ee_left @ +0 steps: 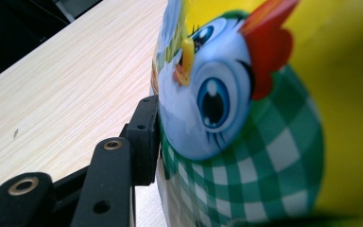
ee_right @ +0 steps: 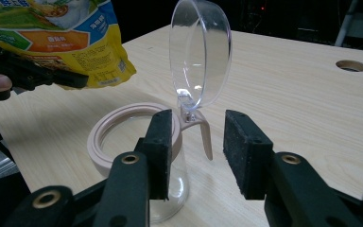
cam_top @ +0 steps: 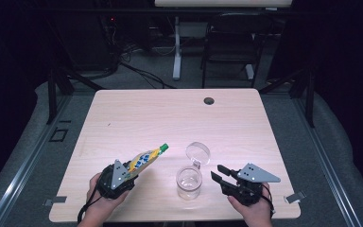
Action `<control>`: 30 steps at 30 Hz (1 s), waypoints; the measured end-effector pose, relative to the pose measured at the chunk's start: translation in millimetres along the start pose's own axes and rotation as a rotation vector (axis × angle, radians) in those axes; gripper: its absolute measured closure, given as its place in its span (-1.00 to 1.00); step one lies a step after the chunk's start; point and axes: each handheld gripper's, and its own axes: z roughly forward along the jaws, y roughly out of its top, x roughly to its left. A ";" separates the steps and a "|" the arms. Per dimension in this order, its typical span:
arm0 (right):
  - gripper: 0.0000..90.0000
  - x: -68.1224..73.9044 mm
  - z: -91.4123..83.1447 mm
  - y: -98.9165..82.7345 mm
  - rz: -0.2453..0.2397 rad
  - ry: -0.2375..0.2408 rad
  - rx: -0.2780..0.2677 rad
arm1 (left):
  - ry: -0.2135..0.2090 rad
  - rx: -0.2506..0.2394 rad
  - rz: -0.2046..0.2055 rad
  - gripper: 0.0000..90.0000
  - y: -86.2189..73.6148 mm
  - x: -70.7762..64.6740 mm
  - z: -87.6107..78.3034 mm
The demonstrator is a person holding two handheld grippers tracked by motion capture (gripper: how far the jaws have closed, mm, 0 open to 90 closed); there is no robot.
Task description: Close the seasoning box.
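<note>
left hand-held gripper (cam_top: 123, 176) clamps the pouch (cam_top: 145, 158); right hand-held gripper (cam_top: 222, 174), open and empty beside the unsteadied jar (cam_top: 189, 181), risks spills.

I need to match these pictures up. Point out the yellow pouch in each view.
High view: yellow pouch at lower left, held by the left gripper.
Left gripper view: its printed face, close up, at right.
Right gripper view: at upper left.
Shared landmark: the wooden table.

Glossy printed pouch (ee_left: 264, 118), clear plastic jar (ee_right: 170, 156), pale matt wood-grain table (cam_top: 170, 113)
</note>
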 end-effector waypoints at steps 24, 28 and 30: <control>0.49 13.7 -0.3 3.0 -0.056 0.036 -0.001 | 0.050 0.020 0.114 0.24 4.6 -8.6 -1.8; 0.49 16.5 2.3 2.4 -0.062 0.050 0.009 | 0.068 0.023 0.143 0.24 6.0 -11.6 -1.8; 0.49 18.1 4.5 1.9 -0.069 0.057 0.017 | 0.074 0.024 0.158 0.24 6.6 -13.4 -1.5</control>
